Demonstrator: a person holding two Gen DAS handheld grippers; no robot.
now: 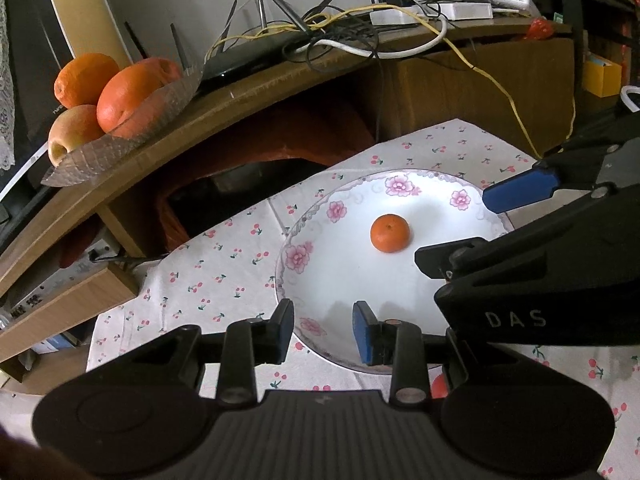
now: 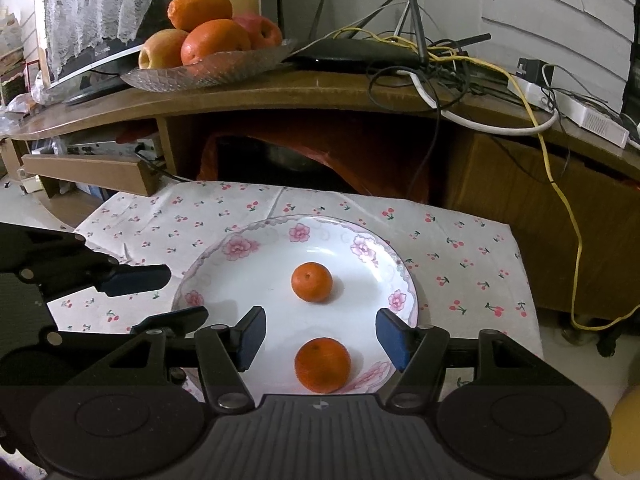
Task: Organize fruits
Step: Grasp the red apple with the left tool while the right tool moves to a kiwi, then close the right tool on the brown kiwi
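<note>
Left gripper (image 1: 323,330) jaws parted, empty, over near rim of floral plate (image 1: 332,276); one tangerine (image 1: 390,233) mid-plate, right gripper (image 1: 470,232) beside it. Right wrist view: right gripper (image 2: 320,338) spread wide, nothing held, near tangerine (image 2: 322,365) between pads untouched; second tangerine (image 2: 311,282) mid-plate. Fruit bowl (image 2: 208,72) on shelf behind.

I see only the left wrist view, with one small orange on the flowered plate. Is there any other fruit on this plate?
Observer: Yes. The right wrist view shows a second orange on the plate, nearer its front rim than the first orange.
Operator: Is the right claw holding it?
Observer: No. The right claw is open, and the second orange lies free between its fingers.
Operator: And how many fruits are in the glass dish?
Observer: Four in the glass dish: two oranges, two apples.
</note>
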